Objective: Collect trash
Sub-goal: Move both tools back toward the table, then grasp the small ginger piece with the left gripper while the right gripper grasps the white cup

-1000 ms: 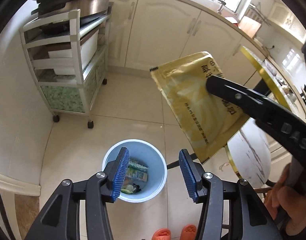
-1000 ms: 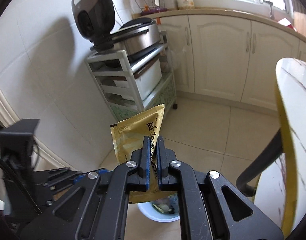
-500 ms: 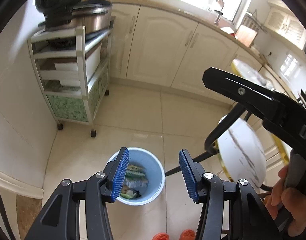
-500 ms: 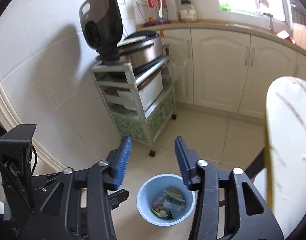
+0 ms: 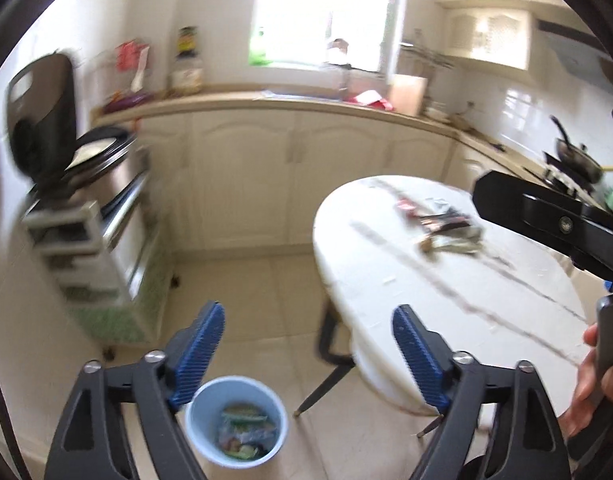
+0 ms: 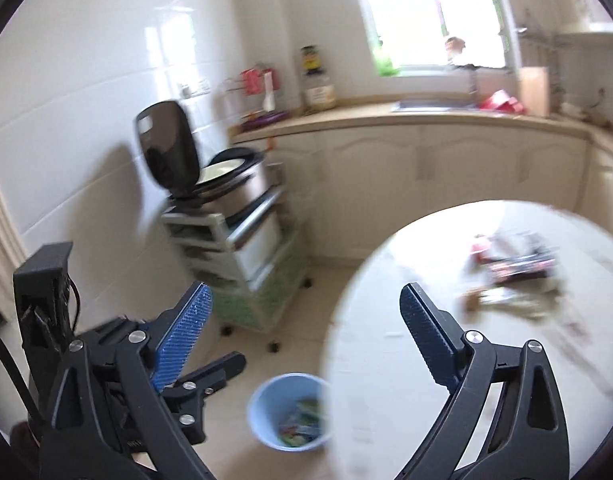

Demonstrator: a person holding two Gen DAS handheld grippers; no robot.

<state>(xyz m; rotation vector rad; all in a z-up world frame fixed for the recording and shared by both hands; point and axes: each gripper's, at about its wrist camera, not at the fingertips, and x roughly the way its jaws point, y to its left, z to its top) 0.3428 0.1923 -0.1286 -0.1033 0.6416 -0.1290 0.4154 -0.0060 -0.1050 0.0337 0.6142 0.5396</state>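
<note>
With the left gripper (image 5: 306, 354) and right gripper (image 6: 304, 338) both opening and empty, the remaining wrappers (image 6: 510, 270) lie blurred on the white round table (image 6: 386, 320), likely light, crinkly and slippery, best pinched at a raised edge.
</note>
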